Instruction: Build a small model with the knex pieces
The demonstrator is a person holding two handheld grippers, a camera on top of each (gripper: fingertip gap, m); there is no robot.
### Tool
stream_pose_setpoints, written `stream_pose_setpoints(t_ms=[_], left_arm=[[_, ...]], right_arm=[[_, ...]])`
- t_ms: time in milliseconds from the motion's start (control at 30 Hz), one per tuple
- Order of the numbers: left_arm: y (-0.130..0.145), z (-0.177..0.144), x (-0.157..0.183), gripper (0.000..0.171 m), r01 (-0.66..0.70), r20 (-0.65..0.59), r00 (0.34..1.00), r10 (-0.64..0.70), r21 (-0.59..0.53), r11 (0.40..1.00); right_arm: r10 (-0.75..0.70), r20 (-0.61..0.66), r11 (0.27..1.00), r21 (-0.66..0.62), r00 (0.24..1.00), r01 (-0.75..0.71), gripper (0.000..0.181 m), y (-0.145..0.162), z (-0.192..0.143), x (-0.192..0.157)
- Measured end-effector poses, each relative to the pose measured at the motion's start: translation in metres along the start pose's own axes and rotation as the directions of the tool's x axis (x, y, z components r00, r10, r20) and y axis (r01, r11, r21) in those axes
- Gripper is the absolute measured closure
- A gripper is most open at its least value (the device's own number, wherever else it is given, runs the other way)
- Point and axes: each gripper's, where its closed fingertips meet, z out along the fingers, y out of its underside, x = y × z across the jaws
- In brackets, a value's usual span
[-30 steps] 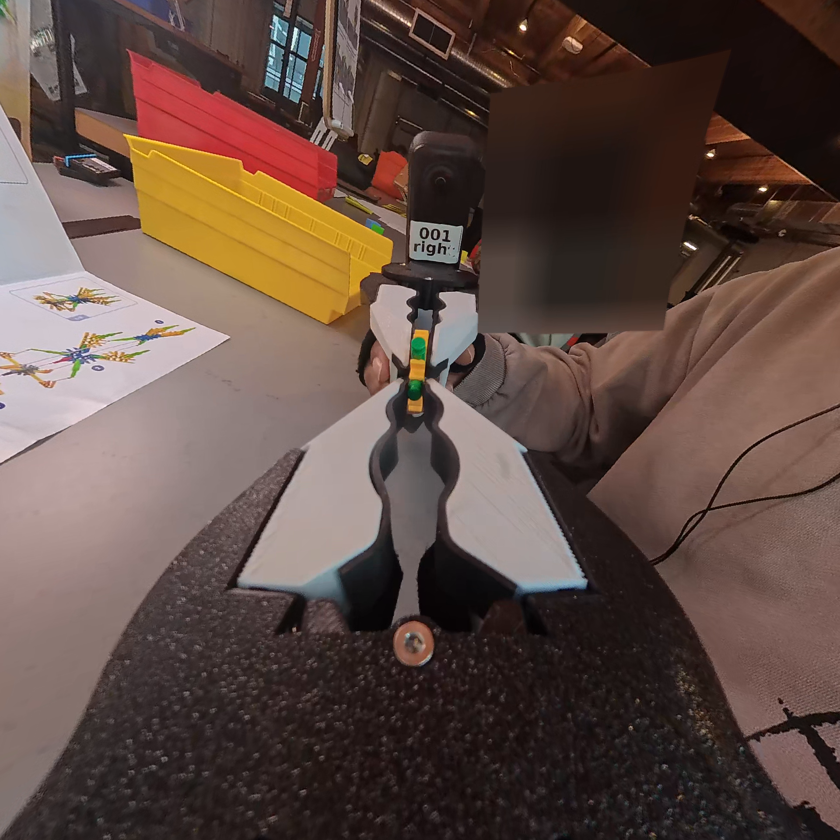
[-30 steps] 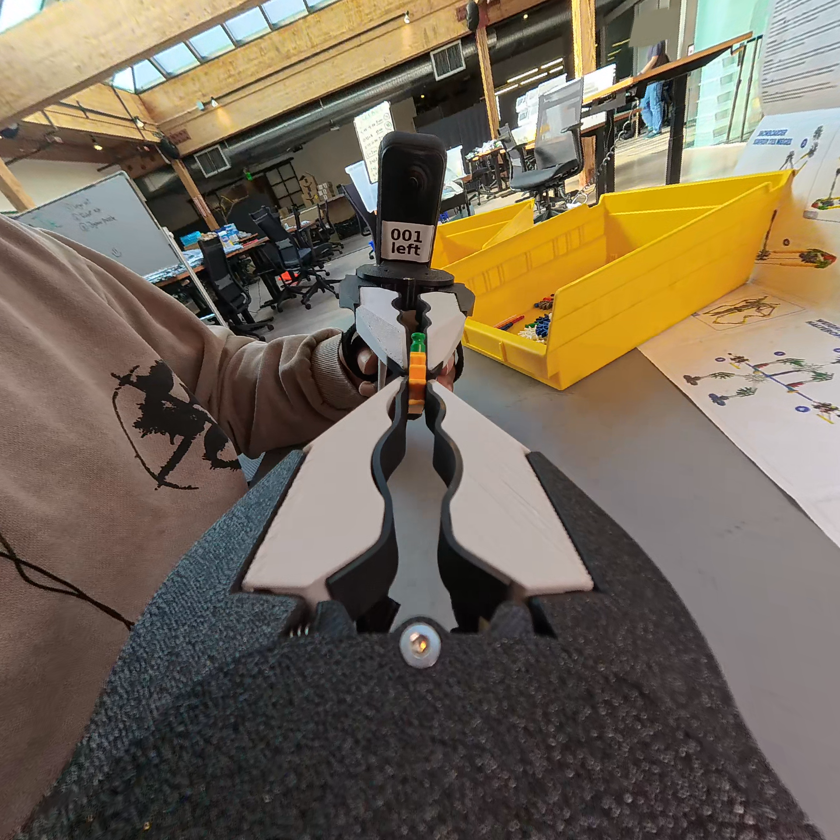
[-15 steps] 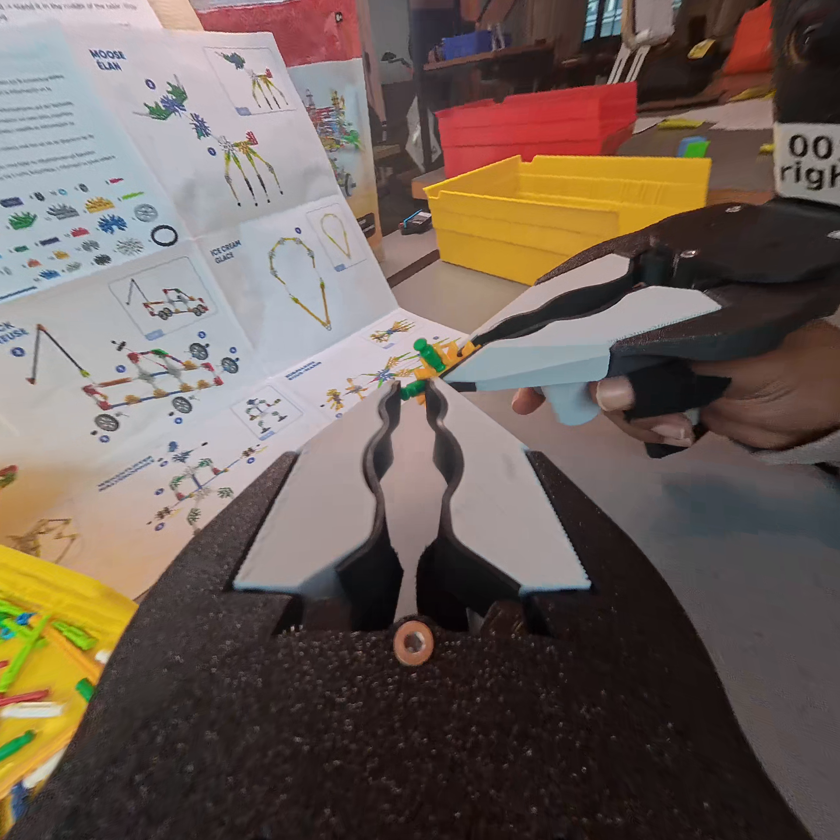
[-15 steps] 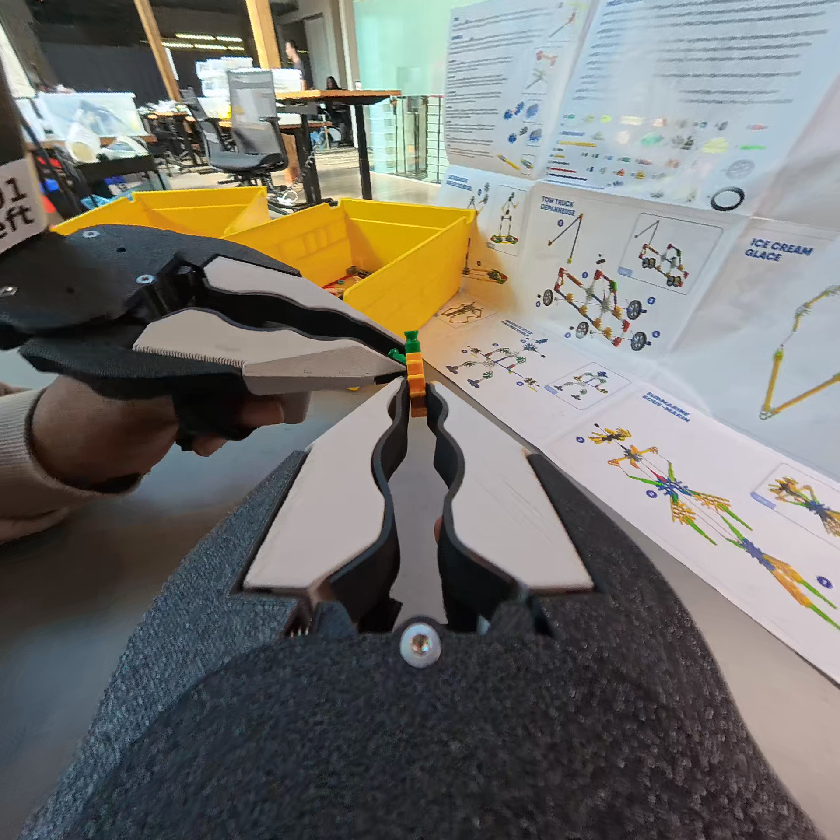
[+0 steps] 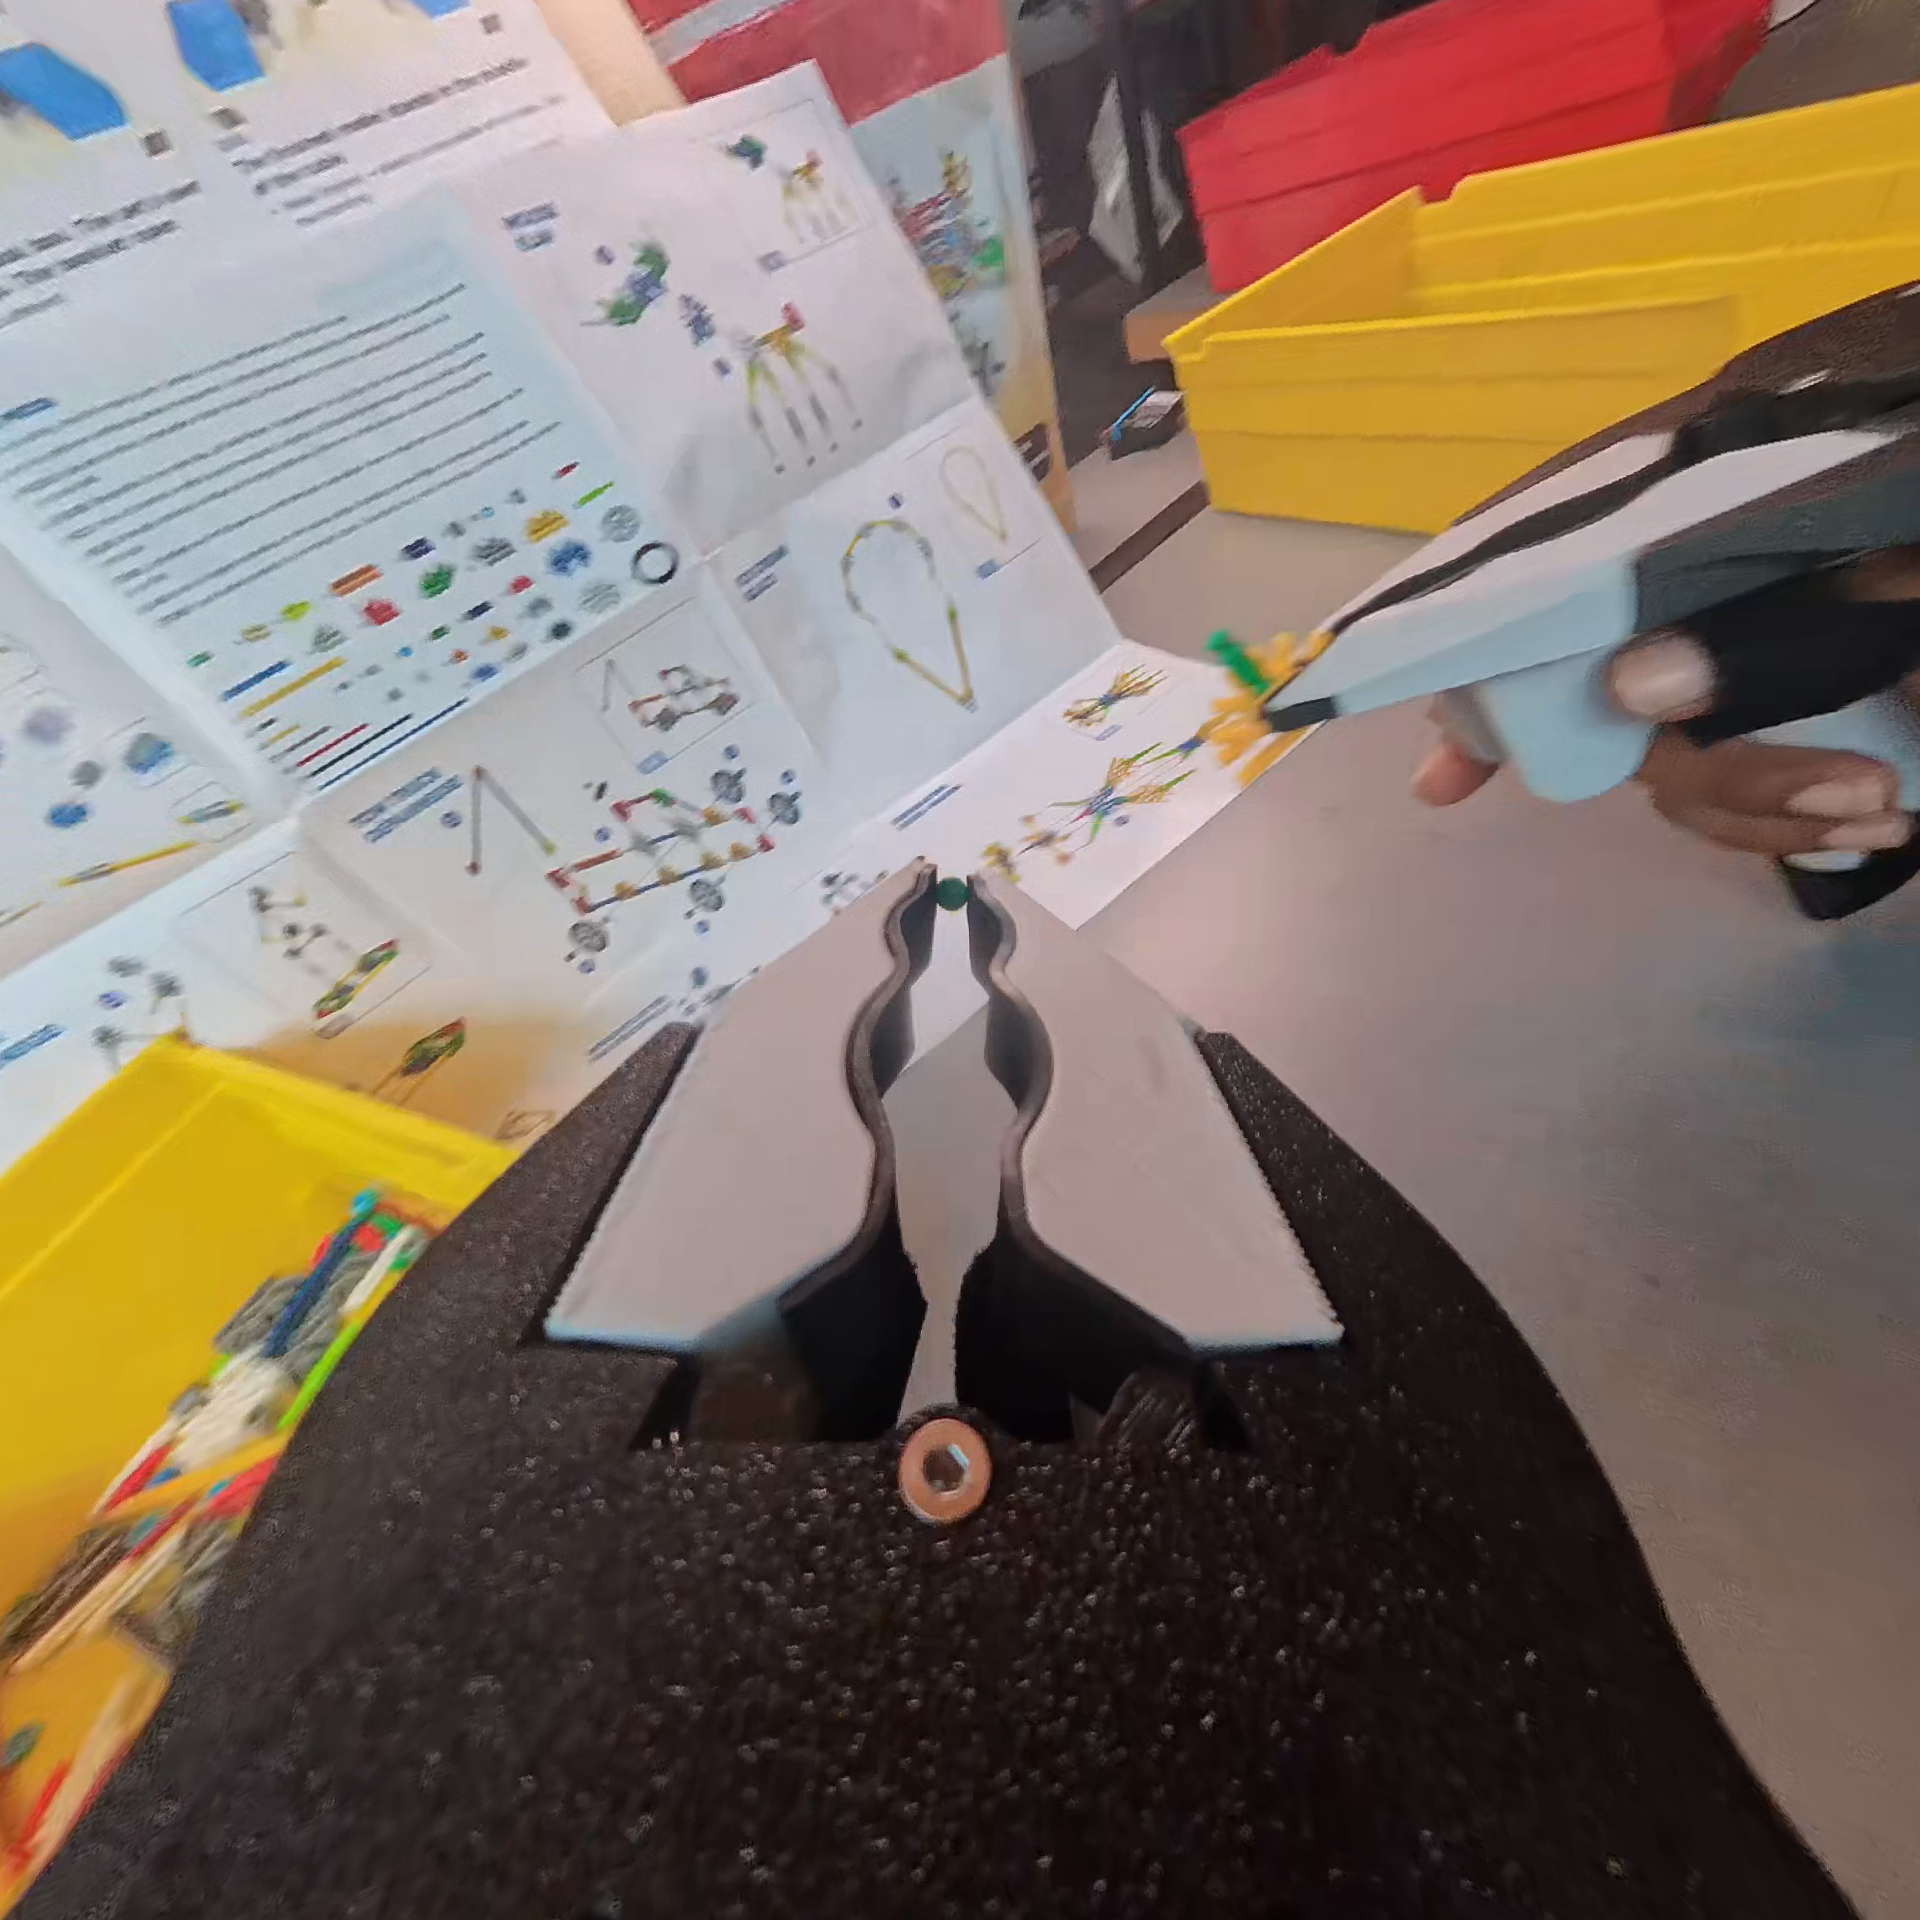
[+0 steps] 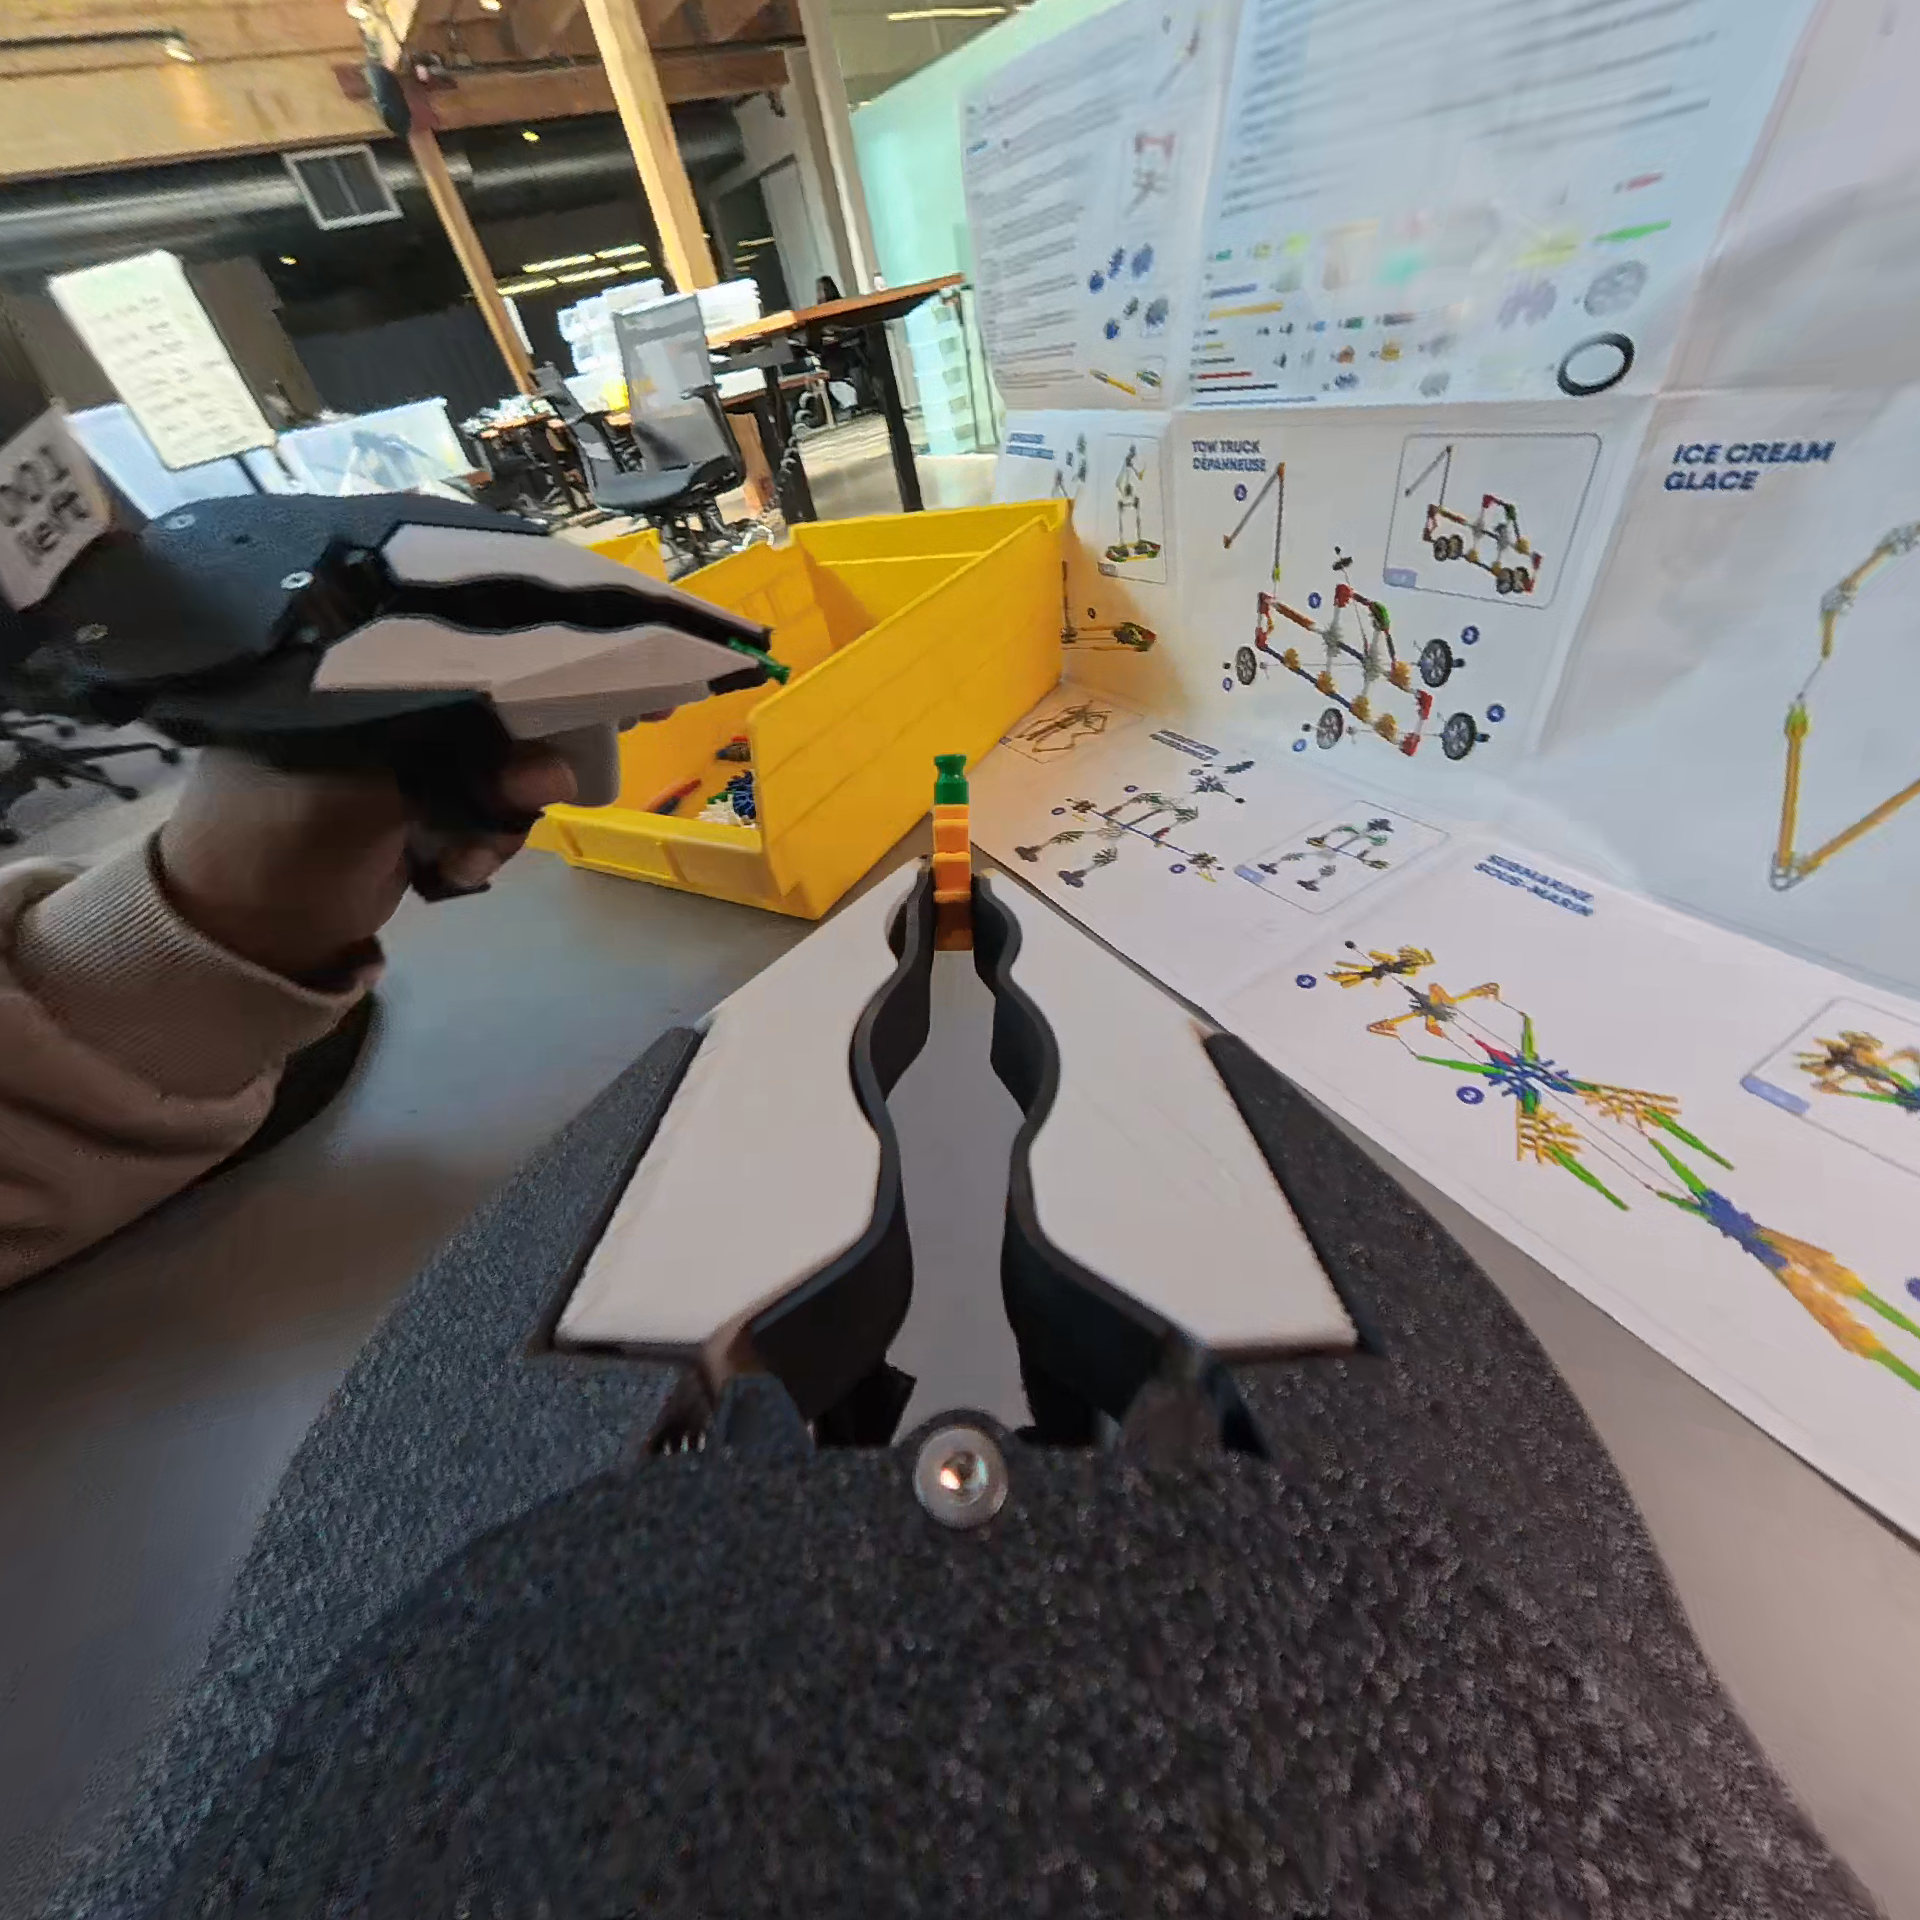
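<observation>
Both wrist cameras are looking low along their fingers across the tabletop (image 5: 1455,1091), sharing the propped instruction sheet (image 6: 1455,520).

Bright, even daylight fills both views. In the left wrist view motion blur smears the instruction poster (image 5: 436,540) left of the jaws and the yellow bin (image 5: 156,1299) beside them. The right wrist view is sharper near the jaws, though the poster's upper part is soft. Fisheye distortion bends the edges; the table (image 6: 520,1039) left of the jaws carries soft shadows.
</observation>
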Motion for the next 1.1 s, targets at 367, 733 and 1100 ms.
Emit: stream_pose_setpoints(t_ms=[367,733,1100], left_arm=[[0.029,-0.028,-0.060,0.143,0.375,-0.063,0.925,-0.375,-0.009,0.927],[-0.005,-0.054,0.114,0.152,0.268,-0.791,0.566,-0.233,-0.090,0.959],[0.008,-0.051,0.122,0.166,0.196,-0.783,0.585,-0.213,-0.119,0.973]], right_arm=[[-0.220,0.255,0.973,-0.014,0.942,0.231,0.176,0.010,0.002,-0.055],[-0.172,0.535,0.950,-0.131,0.827,0.282,0.177,0.042,-0.009,-0.099],[-0.137,0.582,0.945,-0.166,0.802,0.282,0.177,0.044,-0.021,-0.097]])
